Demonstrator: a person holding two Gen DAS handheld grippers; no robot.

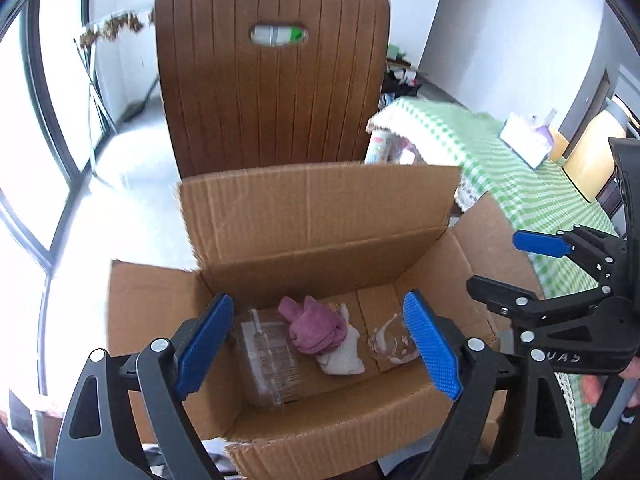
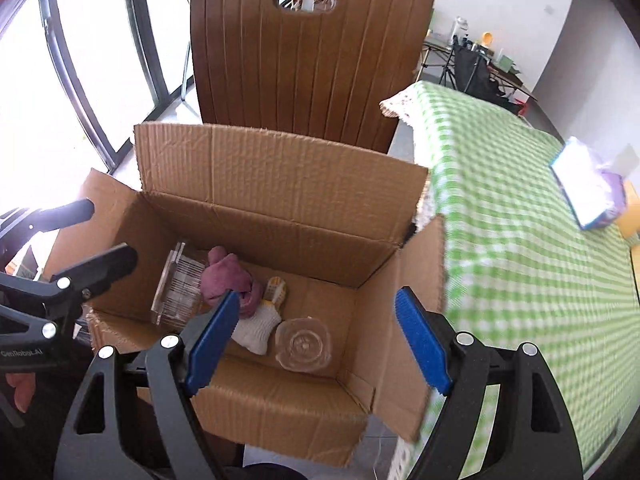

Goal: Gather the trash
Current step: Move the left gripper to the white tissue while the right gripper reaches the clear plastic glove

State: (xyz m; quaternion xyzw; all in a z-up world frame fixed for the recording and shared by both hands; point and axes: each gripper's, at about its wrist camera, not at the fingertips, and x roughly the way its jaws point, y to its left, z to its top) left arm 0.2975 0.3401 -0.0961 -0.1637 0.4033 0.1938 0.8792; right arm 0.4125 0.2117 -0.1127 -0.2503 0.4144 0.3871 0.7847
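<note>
An open cardboard box (image 1: 320, 216) (image 2: 280, 184) holds the collected trash: a clear plastic container (image 1: 268, 360) (image 2: 178, 288), a crumpled purple cloth (image 1: 316, 326) (image 2: 224, 274), a white glove (image 1: 344, 354) (image 2: 258, 326) and a clear plastic cup (image 1: 390, 346) (image 2: 304, 344). My left gripper (image 1: 320, 344) is open and empty above the box's near edge; it also shows at the left of the right wrist view (image 2: 102, 236). My right gripper (image 2: 316, 338) is open and empty over the box's right side; it also shows in the left wrist view (image 1: 516, 264).
A brown slatted chair back (image 1: 272, 80) (image 2: 312, 52) stands behind the box. A table with a green checked cloth (image 1: 500, 168) (image 2: 520, 220) is on the right, with a tissue pack (image 1: 526, 138) (image 2: 588, 184) on it. Large windows are at the left.
</note>
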